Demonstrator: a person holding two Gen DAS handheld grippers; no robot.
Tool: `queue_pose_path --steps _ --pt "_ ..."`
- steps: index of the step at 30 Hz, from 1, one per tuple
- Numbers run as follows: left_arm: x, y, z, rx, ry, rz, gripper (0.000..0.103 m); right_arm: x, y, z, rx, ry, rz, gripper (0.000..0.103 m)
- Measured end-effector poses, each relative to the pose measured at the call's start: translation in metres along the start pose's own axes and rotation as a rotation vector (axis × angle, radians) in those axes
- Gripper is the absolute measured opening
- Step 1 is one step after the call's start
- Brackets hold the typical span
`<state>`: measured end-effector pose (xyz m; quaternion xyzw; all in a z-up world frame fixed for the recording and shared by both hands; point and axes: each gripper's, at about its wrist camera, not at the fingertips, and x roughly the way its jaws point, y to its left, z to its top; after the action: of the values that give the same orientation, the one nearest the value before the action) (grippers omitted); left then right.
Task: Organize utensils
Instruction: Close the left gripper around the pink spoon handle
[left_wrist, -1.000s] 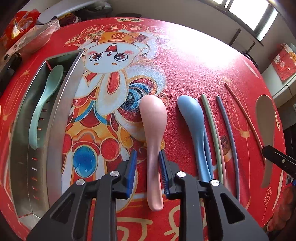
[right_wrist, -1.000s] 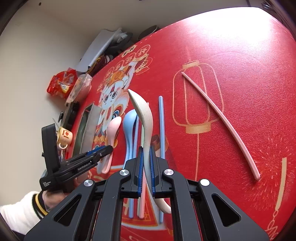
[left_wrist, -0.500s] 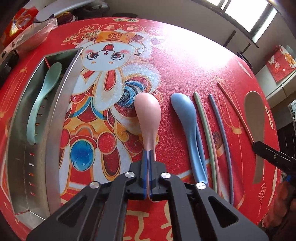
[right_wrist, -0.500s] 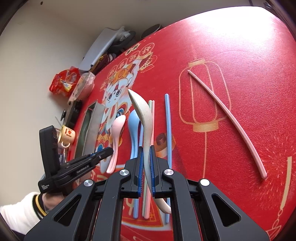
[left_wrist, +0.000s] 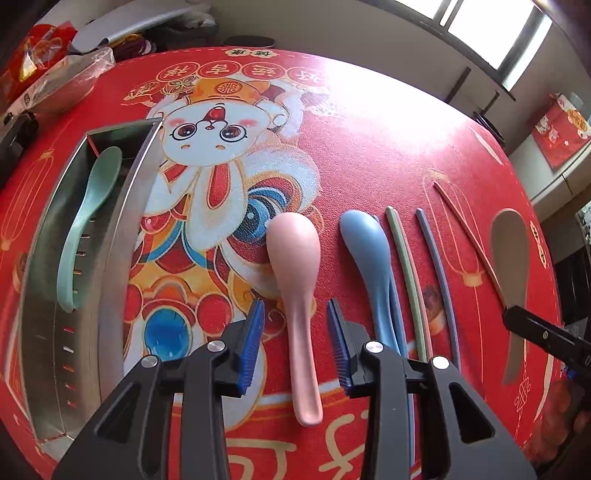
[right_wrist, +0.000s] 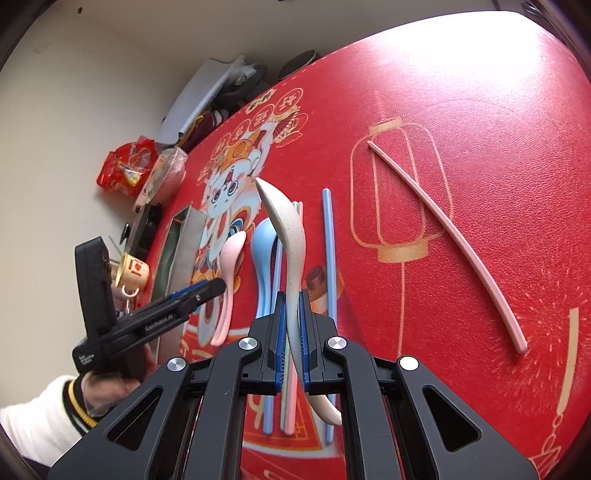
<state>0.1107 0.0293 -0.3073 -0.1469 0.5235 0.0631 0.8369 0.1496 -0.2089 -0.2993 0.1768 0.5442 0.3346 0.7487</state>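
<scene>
Only leftward: green spoon (left_wrist: 88, 225) inside tray (left_wrist: 110, 280).

I see matt plastic spoons, a pink spoon (left_wrist: 295, 280) among them, a brushed metal tray (left_wrist: 110, 266), and a grainy red mat (left_wrist: 388, 147)

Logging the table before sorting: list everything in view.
Mat: one, red, printed, under everything.
Tray: one, steel, mat's left.
Green spoon: one, in tray.
Pink spoon, blue spoon: side by side on mat.
Beige spoon: one, held.
Chopsticks: about five; blue, green, pink by blue spoon, one pink apart.
Snack bag: red, by wall.
Cup: beige, near tray.
Left gripper: opening astride pink spoon.
Right gripper: shut on beige spoon.
Hand: white sleeve.
</scene>
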Motion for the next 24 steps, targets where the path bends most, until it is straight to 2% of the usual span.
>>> queue_pose_path --steps 7,10,14,19,24 --pt "0.015 0.012 0.012 -0.052 -0.011 -0.078 0.033 -0.004 -0.008 -0.002 0.011 0.005 -0.035 0.007" --pt "0.017 0.01 0.014 -0.057 0.002 -0.098 0.023 -0.005 -0.009 -0.001 0.016 0.001 -0.037 0.007" --pt "0.012 -0.001 0.017 -0.016 0.0 -0.101 0.016 -0.004 -0.007 0.0 0.02 -0.004 -0.031 0.007" --pt "0.007 -0.02 0.016 0.052 0.008 -0.128 0.015 -0.003 -0.007 0.0 0.028 -0.005 -0.023 0.007" --pt "0.009 -0.027 0.011 0.06 0.025 -0.145 0.015 -0.002 -0.005 0.0 0.026 -0.005 -0.019 0.007"
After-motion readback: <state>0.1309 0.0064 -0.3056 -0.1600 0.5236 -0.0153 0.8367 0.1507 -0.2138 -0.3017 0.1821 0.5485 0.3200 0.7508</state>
